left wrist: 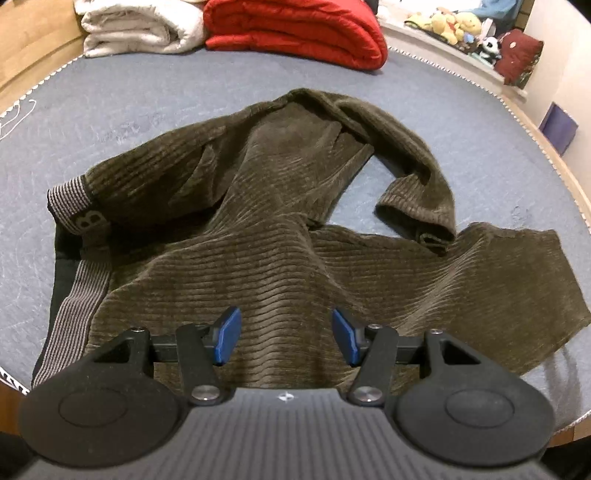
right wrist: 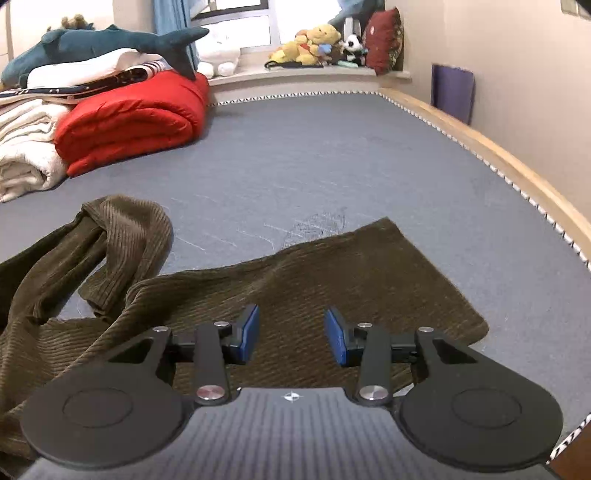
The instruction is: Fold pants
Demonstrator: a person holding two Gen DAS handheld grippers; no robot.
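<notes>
Pants (left wrist: 266, 221), brown ribbed cloth, lie crumpled on a grey-blue mattress (left wrist: 129, 122). Far left of the left wrist view: striped waistband (left wrist: 70, 206) at the pants' left edge, with a black inner lining beside it. Body of the pants bunched in the middle, with a ridge of cloth running up toward the far side. One leg (left wrist: 410, 155) loops over at upper right and doubles back, its cuff resting on the other leg. The other leg (left wrist: 480, 273) lies flatter, reaching out to the right.

Left gripper (left wrist: 286, 338) hangs over the near part of the pants, jaws spread, blue pads (left wrist: 227, 336) apart, nothing between them. Whether the tips touch the cloth, cannot tell.

Behind, at the left: a folded white blanket (left wrist: 136, 29), then a folded red quilt (left wrist: 295, 33) just beside it. Stuffed toys (left wrist: 454, 24) on a sill at far right.

Right wrist view, left to right: a shark plush (right wrist: 92, 44) on top of the bedding pile, the red quilt (right wrist: 136, 118), and the looped leg (right wrist: 125, 236) at left. Right gripper (right wrist: 291, 338) sits over the flat leg (right wrist: 369, 280), jaws spread, pads (right wrist: 249, 334) clear of each other, gripping nothing. A wooden bed frame (right wrist: 517, 170) runs along the right edge, with a purple board (right wrist: 452, 90) against the wall.
</notes>
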